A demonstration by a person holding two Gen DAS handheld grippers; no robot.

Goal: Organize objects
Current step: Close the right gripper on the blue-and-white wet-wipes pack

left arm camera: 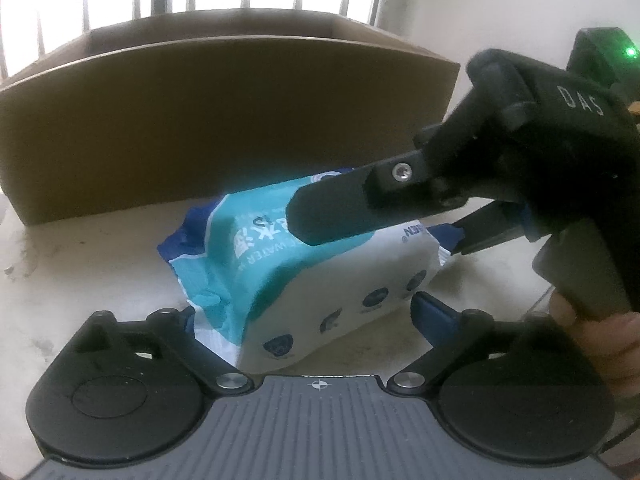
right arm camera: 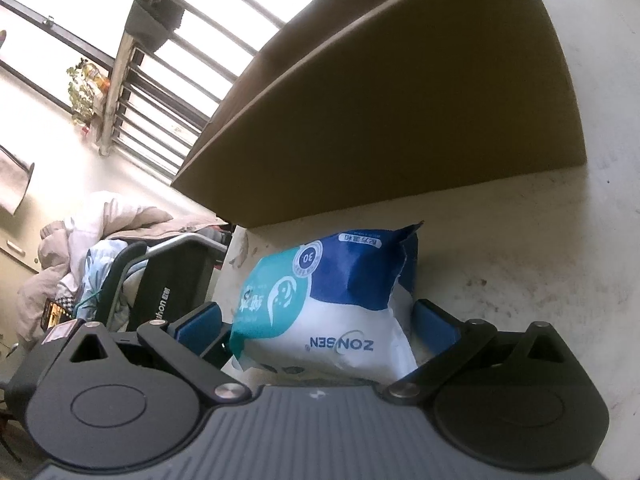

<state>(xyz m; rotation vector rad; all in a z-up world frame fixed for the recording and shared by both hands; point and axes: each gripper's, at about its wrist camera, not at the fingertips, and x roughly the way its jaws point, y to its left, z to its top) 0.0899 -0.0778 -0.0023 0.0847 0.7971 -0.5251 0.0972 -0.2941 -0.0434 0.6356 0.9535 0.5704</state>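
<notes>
While wipes pack (right arm camera: 328, 312) lies between both tongs, right tongs (right arm camera: 320, 320) clamp it, left tongs (left arm camera: 308, 320) wide.

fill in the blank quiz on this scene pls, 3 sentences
1. The wipes pack lies on the pale table just in front of a brown ___ box.
2. The round badge on the pack's blue end shows the number ___.
3. The brand printed on the pack's white part reads ___.

Missing words: cardboard; 30; ZONSEN
</notes>
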